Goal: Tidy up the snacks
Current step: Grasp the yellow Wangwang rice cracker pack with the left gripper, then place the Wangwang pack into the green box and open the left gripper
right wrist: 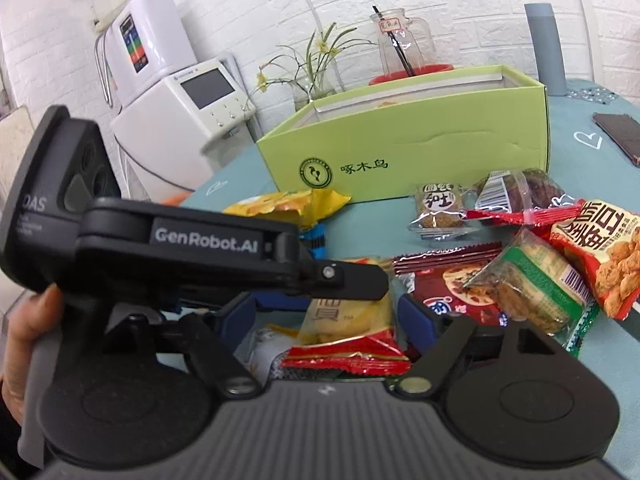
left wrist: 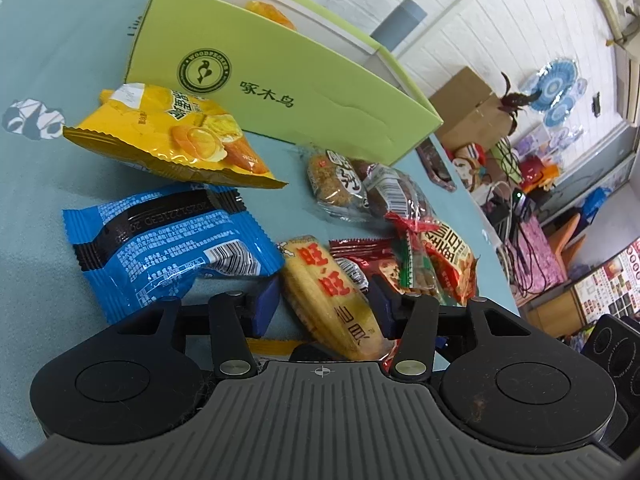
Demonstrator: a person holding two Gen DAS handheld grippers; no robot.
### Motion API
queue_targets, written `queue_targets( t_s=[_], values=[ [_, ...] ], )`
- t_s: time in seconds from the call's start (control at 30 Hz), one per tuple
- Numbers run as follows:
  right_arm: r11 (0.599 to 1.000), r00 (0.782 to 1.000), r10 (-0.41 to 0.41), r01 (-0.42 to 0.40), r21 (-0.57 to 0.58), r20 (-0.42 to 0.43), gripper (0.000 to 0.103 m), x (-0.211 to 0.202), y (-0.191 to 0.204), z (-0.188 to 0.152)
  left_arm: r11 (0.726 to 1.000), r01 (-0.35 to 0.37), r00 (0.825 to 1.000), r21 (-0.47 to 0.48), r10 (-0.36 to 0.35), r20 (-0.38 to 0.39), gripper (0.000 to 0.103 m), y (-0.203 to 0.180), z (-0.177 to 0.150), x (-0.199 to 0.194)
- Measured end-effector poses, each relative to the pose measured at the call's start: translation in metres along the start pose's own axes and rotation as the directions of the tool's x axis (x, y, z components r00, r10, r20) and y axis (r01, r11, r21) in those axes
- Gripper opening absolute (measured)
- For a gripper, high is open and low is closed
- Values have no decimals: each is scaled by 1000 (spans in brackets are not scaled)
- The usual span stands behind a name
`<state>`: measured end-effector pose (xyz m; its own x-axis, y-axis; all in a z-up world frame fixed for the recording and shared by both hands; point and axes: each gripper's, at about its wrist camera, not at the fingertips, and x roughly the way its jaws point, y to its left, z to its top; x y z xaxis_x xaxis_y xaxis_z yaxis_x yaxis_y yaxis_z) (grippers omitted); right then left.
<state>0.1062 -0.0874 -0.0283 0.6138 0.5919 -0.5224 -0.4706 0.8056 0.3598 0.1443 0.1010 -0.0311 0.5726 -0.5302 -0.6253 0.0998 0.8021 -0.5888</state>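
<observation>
On the teal worktop (left wrist: pixel 36 220), a scatter of snack packets is being viewed in front of a light green box (left wrist: pixel 280 80), whose top is standing open. The yellow rice cracker packet (left wrist: pixel 332 300) is being straddled by the left tongs (left wrist: pixel 324 300); its blue pads (left wrist: pixel 266 304) are lying close beside the packet, but whether they are pressing it cannot be told. The right tongs (right wrist: pixel 324 320) are standing open around the same packet's (right wrist: pixel 344 320) lower end, with a gap showing at each pad. The left tongs are being seen crossing in front of the right camera. A blue packet (left wrist: pixel 168 240) and a yellow chip bag (left wrist: pixel 172 136) are lying to the left, a red cluster (left wrist: pixel 424 264) to the right near the worktop's edge. Bare cloth is being left open at the far left.
</observation>
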Motion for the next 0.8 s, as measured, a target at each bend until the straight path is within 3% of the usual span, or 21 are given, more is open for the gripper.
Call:
queue_targets(
  t_s=[0.07,0.13,0.17,0.37,0.4,0.53,0.67,0.8],
  values=[
    [1000,1000,-27,27,-16,-3,71,2,0,-1,1000,-1,1000,4,1,1,31,0,-1,0],
    [995,997,-78,78,-57,-2,51,3,2,-4,1000,-6,1000,15,6,3,30,-2,-1,0],
    [992,995,-101,101,-80,-1,48,4,4,-6,1000,-9,1000,21,8,4,30,-2,-2,0],
    [973,987,-160,161,-164,15,49,4,16,-10,998,-34,999,59,33,20,22,-14,-7,1],
    [972,986,-163,165,-169,25,48,0,16,-9,997,-35,999,67,33,32,17,-17,-7,-4],
    [971,985,-145,158,-177,89,49,-22,20,6,996,20,997,83,-27,79,13,-30,2,-27],
    [954,977,-150,183,-239,150,49,-20,20,36,993,21,993,119,-35,112,13,-47,37,-29],
    [934,963,-162,220,-282,217,49,-2,6,88,982,8,985,187,-40,169,13,-66,92,-16]
  ],
)
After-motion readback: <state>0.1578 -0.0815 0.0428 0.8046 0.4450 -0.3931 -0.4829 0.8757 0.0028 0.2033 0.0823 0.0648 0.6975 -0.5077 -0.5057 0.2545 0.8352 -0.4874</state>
